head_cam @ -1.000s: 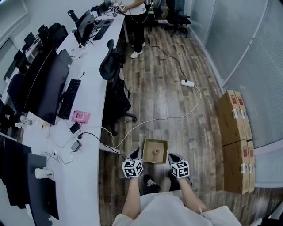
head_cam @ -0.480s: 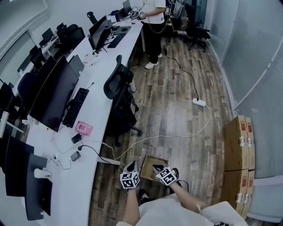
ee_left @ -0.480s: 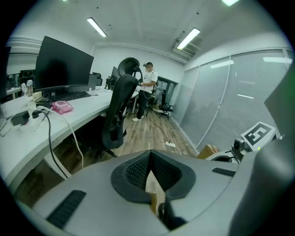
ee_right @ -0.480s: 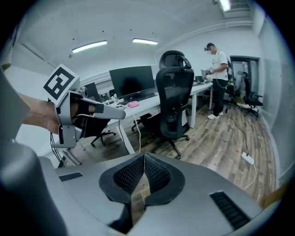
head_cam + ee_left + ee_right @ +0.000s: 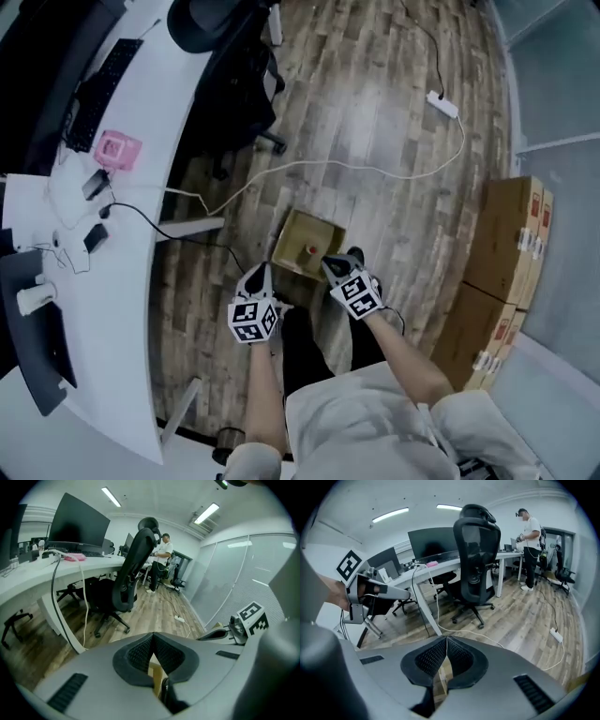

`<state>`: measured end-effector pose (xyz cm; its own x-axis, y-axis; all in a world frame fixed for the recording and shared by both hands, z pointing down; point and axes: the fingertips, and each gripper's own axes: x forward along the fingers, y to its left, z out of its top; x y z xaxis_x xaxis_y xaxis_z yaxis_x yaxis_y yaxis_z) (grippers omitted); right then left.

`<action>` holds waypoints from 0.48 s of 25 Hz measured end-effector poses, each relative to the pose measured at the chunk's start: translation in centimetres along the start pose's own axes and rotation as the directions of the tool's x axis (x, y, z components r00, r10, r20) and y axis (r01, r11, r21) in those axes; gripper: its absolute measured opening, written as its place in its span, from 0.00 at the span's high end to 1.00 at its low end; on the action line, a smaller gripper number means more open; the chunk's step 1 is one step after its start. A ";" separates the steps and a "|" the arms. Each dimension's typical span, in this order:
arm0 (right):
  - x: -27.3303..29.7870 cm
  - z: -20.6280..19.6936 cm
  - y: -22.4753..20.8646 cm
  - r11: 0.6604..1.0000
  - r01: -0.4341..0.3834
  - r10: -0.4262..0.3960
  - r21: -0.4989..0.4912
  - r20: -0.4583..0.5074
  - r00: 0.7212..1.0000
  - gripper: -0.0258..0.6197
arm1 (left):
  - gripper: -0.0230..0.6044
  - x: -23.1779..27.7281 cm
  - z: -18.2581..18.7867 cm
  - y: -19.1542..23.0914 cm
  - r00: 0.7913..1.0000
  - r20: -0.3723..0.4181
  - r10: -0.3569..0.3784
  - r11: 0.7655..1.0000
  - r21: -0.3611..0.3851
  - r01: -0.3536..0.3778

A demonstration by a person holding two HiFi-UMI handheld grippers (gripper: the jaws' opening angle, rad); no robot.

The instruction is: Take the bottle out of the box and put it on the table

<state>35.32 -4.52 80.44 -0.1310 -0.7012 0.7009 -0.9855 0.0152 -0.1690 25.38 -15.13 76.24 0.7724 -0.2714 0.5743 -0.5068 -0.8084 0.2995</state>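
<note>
Bottle (image 5: 309,250), red-capped, inside the cardboard box (image 5: 292,232); left tool (image 5: 258,275) and right tool (image 5: 331,266) clenched empty near its rim.

My head camera looks steeply down on the open brown cardboard box (image 5: 305,246), just ahead of the fingers of the left gripper (image 5: 258,275) and right gripper (image 5: 330,264). Each gripper camera sits close behind its own fingers, low over the floor; both see the black high-backed office chair (image 5: 133,569) beyond them.

The box (image 5: 317,230) stands open upward on bare floor (image 5: 394,141), desk (image 5: 122,281) near its left.
</note>
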 end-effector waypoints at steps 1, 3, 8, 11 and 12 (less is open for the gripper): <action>0.0 -2.2 0.3 1.000 -0.006 0.006 0.005 -0.027 1.000 0.90 | 0.94 -0.5 -2.6 0.3 1.000 -0.030 0.009 1.000 -0.022 -0.010; -0.3 -6.6 0.2 1.000 -0.007 0.007 0.000 -0.078 0.997 0.90 | 0.94 -1.4 -7.7 -0.1 0.996 -0.085 0.026 0.997 -0.074 -0.032; 3.8 -15.1 -2.1 0.999 0.032 -0.029 0.027 -0.124 0.992 0.90 | 0.94 1.8 -17.7 -0.3 0.987 -0.160 0.001 0.998 -0.063 -0.011; 7.7 -18.0 -3.0 0.998 0.058 -0.056 0.008 -0.130 0.990 0.90 | 0.94 4.8 -21.8 0.2 0.987 -0.157 -0.024 0.998 -0.055 0.016; 8.8 -19.3 -2.8 0.998 0.068 -0.066 0.011 -0.140 0.988 0.90 | 0.94 5.4 -22.9 0.4 0.988 -0.148 -0.036 0.997 -0.072 0.026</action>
<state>34.84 2.99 100.42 -0.0798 -0.5942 0.8004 -0.9909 -0.0403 -0.1287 20.59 -4.91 96.93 0.7250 -0.1616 0.6695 -0.5127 -0.7757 0.3680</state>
